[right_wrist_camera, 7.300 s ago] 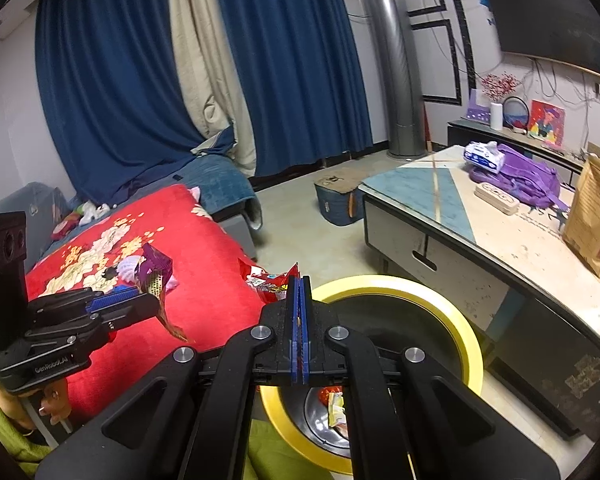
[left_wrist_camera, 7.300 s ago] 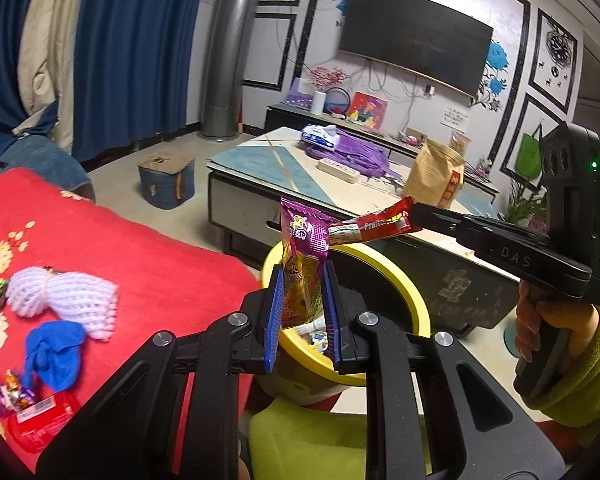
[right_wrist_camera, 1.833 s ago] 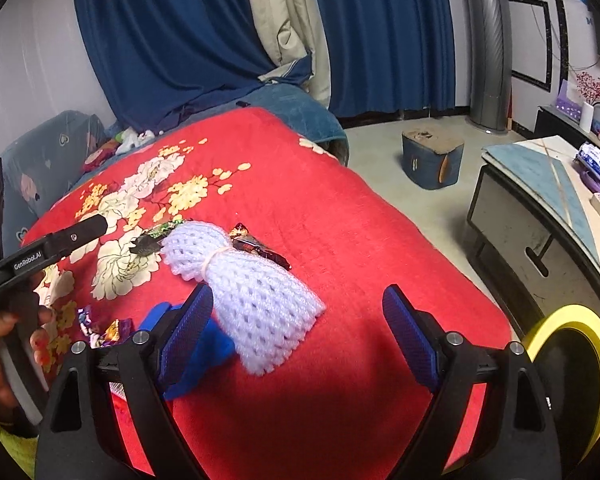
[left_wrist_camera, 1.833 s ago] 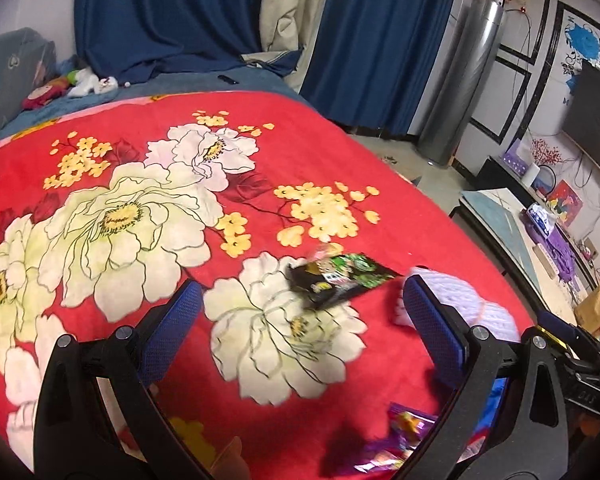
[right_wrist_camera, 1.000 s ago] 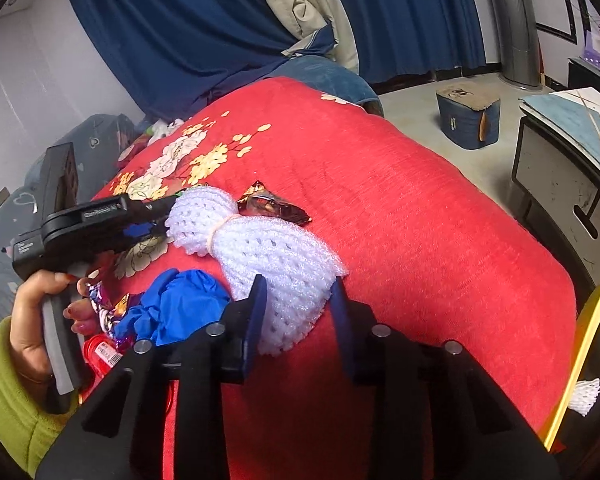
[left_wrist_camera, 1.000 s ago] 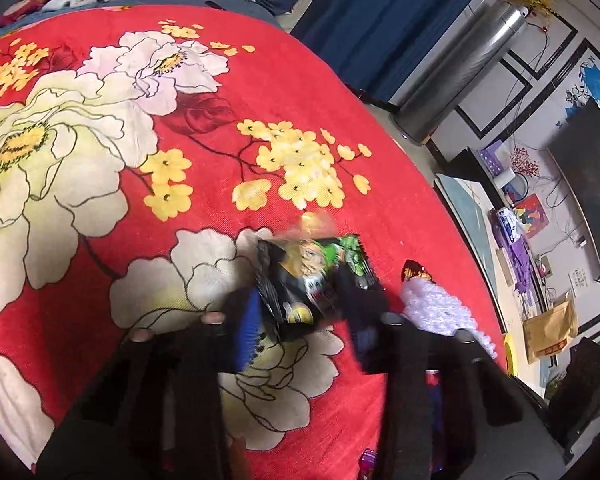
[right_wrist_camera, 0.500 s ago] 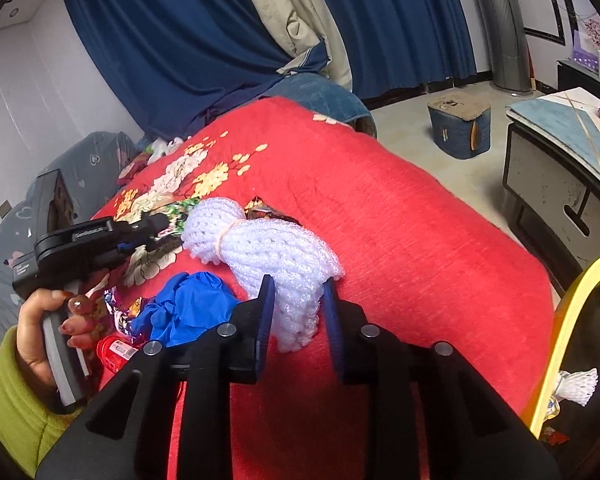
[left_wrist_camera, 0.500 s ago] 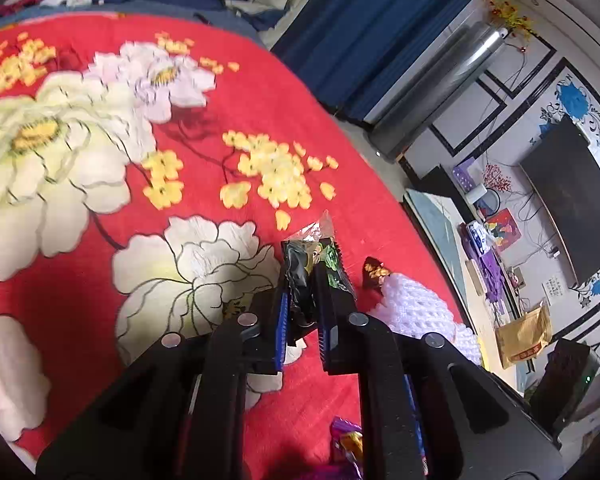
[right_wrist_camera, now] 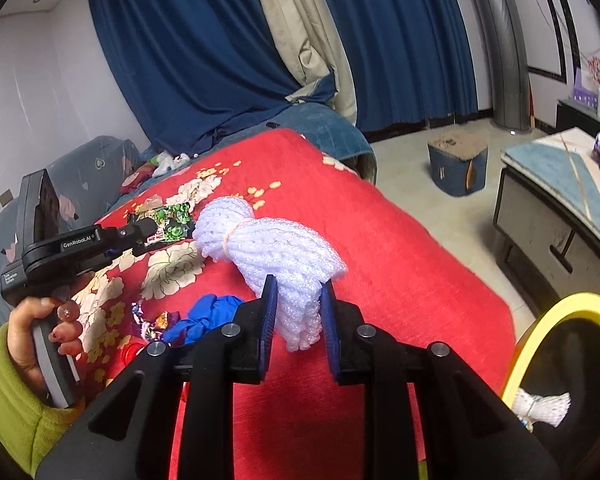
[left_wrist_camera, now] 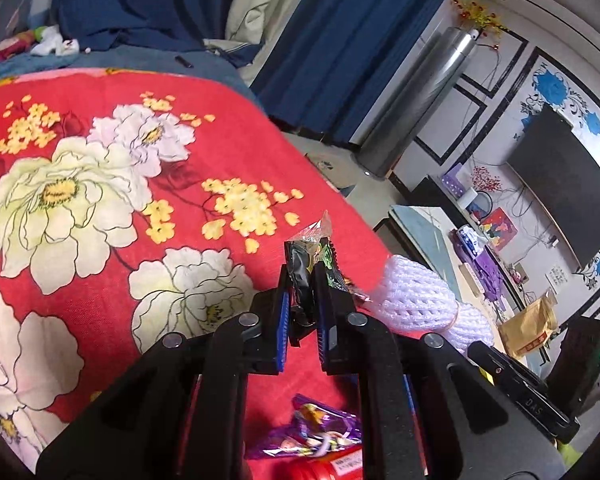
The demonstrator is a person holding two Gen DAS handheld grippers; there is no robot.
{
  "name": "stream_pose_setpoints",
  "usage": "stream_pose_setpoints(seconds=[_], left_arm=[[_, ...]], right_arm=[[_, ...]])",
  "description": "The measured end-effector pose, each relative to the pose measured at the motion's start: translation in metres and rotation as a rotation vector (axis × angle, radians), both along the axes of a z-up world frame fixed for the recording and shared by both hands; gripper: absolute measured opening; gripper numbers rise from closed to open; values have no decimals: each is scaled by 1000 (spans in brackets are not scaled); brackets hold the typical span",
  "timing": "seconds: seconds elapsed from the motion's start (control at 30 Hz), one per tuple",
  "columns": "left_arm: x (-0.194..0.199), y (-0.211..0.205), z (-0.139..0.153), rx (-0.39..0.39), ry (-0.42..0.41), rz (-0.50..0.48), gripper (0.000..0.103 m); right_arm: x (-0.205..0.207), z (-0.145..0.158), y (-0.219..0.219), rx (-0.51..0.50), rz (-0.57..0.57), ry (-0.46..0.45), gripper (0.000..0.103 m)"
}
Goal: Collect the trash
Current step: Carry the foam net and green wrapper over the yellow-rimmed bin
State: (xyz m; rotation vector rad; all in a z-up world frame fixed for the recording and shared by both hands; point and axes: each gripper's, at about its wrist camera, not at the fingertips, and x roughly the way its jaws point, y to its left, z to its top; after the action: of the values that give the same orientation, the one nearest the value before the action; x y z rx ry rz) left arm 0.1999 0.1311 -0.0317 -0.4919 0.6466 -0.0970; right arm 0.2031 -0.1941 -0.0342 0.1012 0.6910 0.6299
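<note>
Item: green snack wrapper, pinched by left gripper above red blanket. Item: white foam net, clamped by right gripper, presumably for carrying to yellow-rimmed bin beside blanket.

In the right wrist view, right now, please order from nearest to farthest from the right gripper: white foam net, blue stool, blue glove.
1. white foam net, held in the right gripper.
2. blue glove, left, on the red blanket.
3. blue stool, far, on the floor.
</note>
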Motion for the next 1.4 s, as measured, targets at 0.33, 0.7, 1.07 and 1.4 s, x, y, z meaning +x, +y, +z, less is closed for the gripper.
stream_pose_setpoints(seconds=[0.33, 0.7, 1.07, 1.4], left_arm=[[-14, -28, 26, 11, -71, -57, 6], [-23, -61, 40, 29, -120, -126, 6], [-29, -98, 44, 58, -145, -209, 6], [-33, -137, 40, 83, -147, -299, 6]], right_arm=[[-15, 25, -16, -13, -22, -75, 21], [-31, 30, -56, -43, -97, -92, 21], [-53, 32, -83, -106, -157, -135, 21], [-65, 26, -124, -109, -234, -115, 21]])
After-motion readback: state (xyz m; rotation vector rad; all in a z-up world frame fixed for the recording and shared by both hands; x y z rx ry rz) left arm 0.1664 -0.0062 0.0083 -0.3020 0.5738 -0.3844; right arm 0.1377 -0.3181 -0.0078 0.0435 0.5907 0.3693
